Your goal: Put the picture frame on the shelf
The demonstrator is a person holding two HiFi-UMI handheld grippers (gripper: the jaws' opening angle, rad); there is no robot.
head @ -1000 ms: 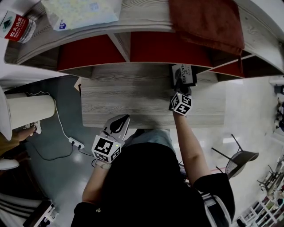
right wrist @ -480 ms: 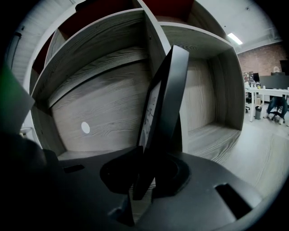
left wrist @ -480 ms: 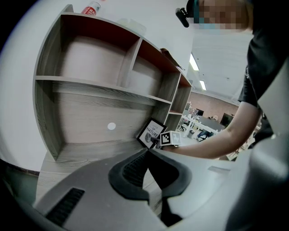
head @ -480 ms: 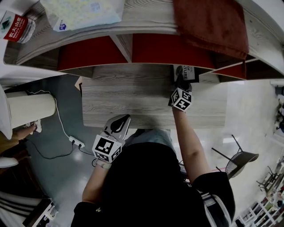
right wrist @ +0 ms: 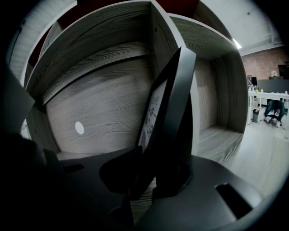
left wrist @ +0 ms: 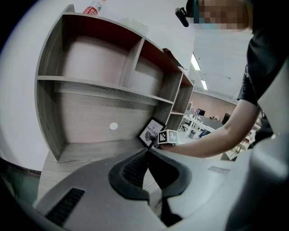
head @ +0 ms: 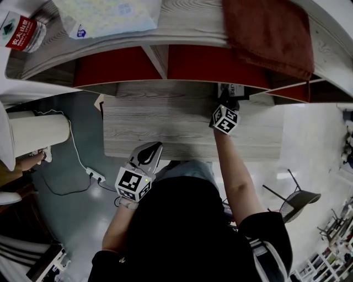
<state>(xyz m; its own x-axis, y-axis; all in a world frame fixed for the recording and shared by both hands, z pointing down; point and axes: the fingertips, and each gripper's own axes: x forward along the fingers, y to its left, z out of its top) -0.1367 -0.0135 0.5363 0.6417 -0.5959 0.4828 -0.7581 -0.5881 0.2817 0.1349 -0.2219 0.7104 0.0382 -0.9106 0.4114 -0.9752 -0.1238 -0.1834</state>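
Note:
The picture frame [head: 232,88], black-edged with a white print, stands tilted in the lower shelf compartment, against the divider [right wrist: 158,45]. From the head view the shelf top hides most of it. In the right gripper view the picture frame [right wrist: 169,103] rises edge-on between my right gripper's [right wrist: 151,169] jaws. Those jaws are opening, and no firm pinch shows. From the head, the right gripper [head: 227,102] reaches under the shelf edge. My left gripper [head: 151,150] hangs back at the desk's near edge, shut and empty. From there the picture frame [left wrist: 151,133] shows beyond the left gripper [left wrist: 148,153].
On the shelf top lie a water bottle [head: 19,30], a tissue pack [head: 105,14] and a red-brown cloth [head: 265,27]. The wooden desk surface [head: 160,121] spreads below the shelf. A power strip [head: 95,177] lies on the floor at left, and a chair [head: 298,195] stands at right.
The right gripper has pushed the picture frame farther in under the shelf, so less of it shows from the head. The left gripper has stayed in place.

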